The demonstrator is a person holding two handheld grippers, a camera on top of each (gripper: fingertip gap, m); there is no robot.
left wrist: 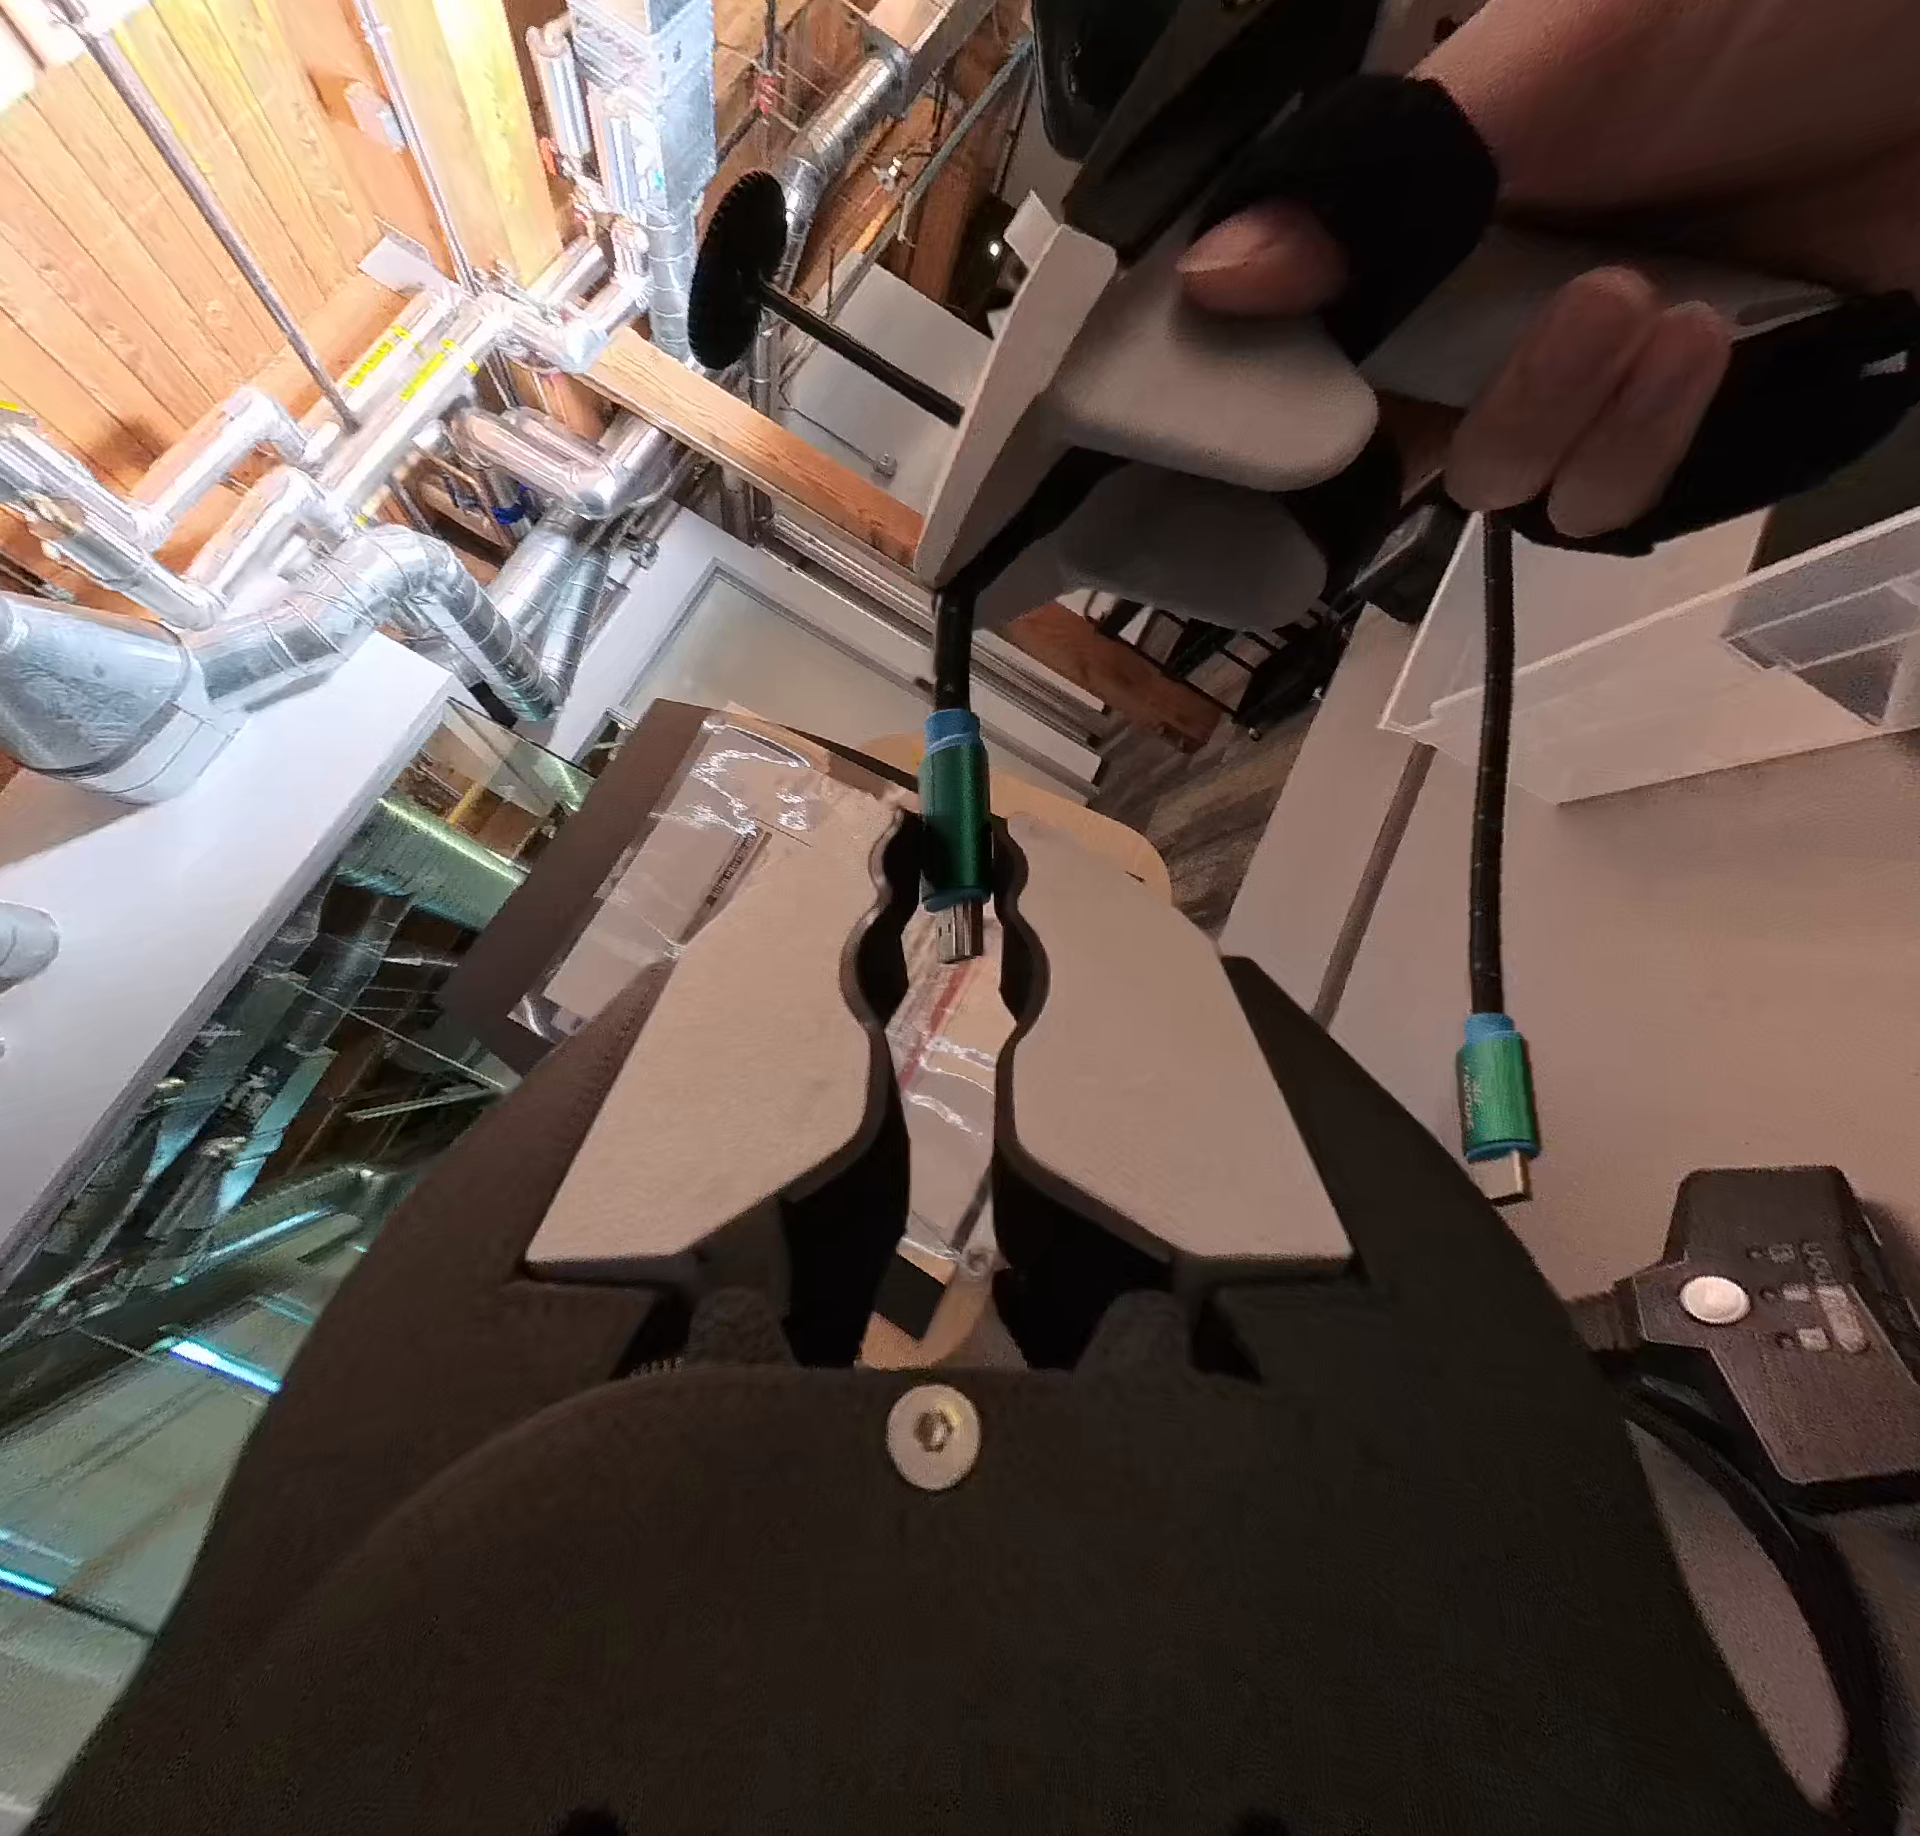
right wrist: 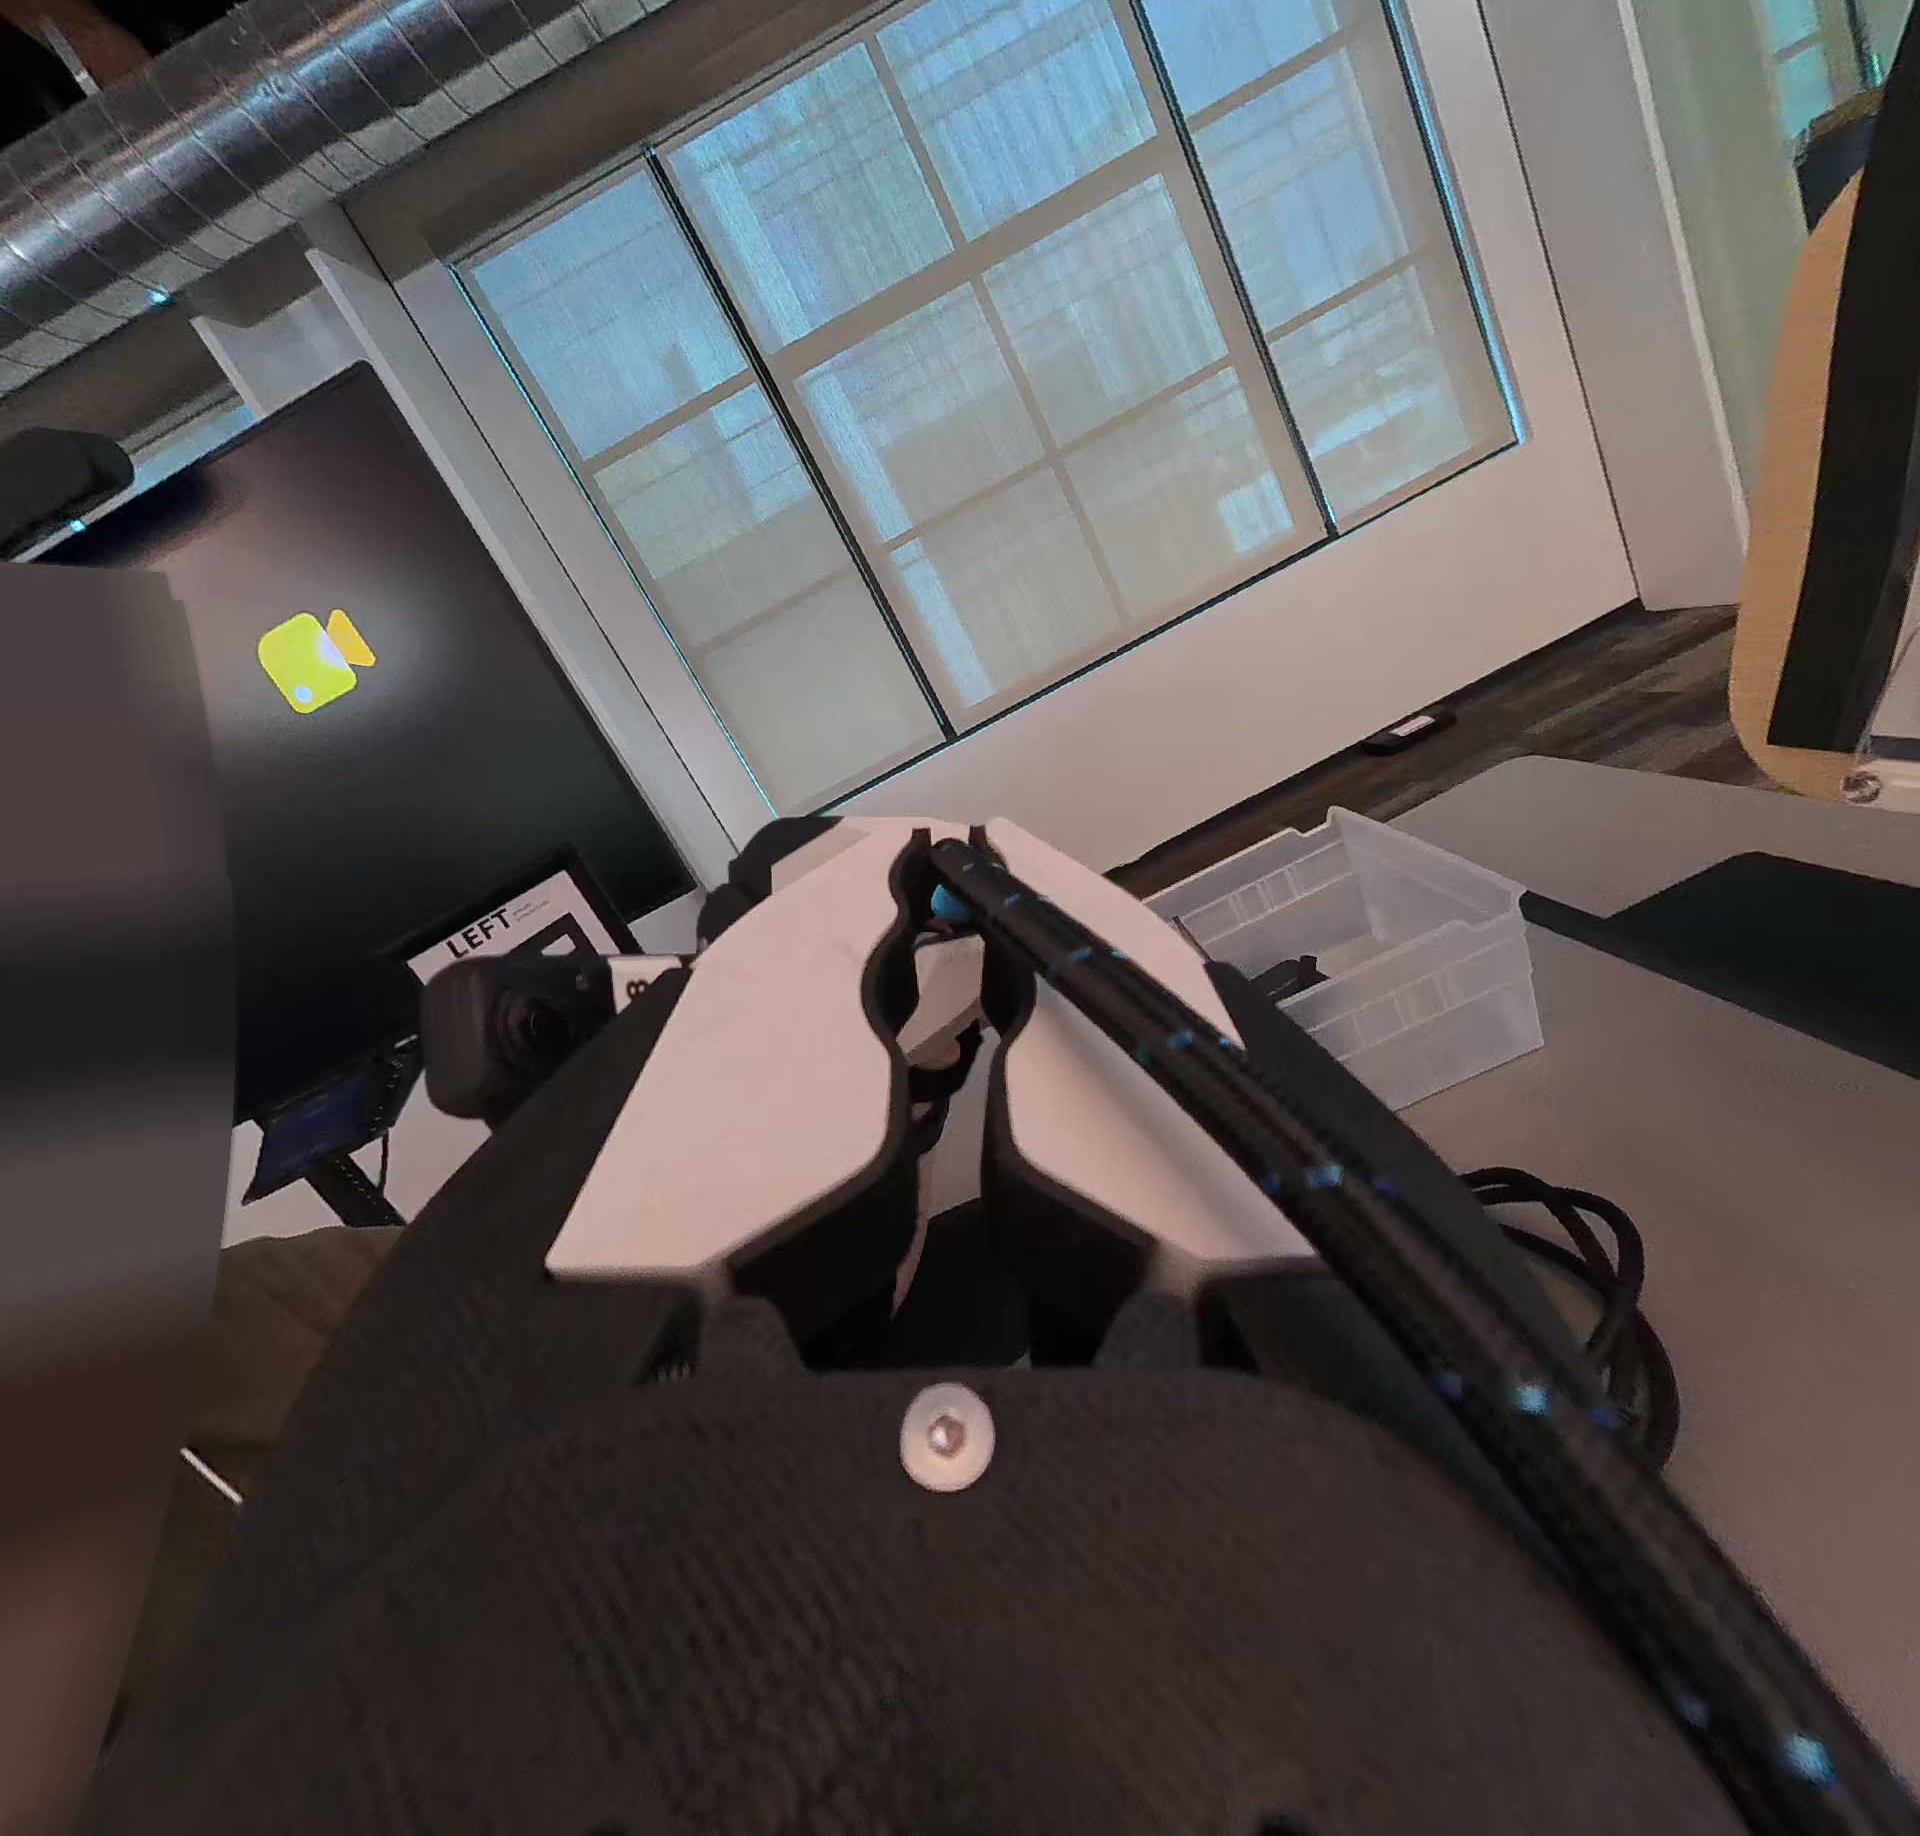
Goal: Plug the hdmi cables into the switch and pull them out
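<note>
In the left wrist view my left gripper [left wrist: 951, 856] is closed around a green HDMI plug [left wrist: 953, 830] at its fingertips, with the plug's metal end pointing back toward the camera. My right gripper [left wrist: 1039, 591] is above it, shut on that plug's black braided cable [left wrist: 951, 643]. In the right wrist view the right gripper [right wrist: 948, 851] pinches the cable [right wrist: 1195, 1048] at its tips. A second cable with a green plug [left wrist: 1494, 1100] hangs from the person's hand [left wrist: 1579, 384]. The black switch [left wrist: 1756, 1319], with a round button, lies at lower right.
A clear plastic bin [right wrist: 1382, 945] sits on the grey table [right wrist: 1714, 1215], with coiled black cable [right wrist: 1600, 1267] beside it. A dark monitor [right wrist: 395, 664] stands at left below a window. A clear acrylic tray [left wrist: 1714, 664] is at right.
</note>
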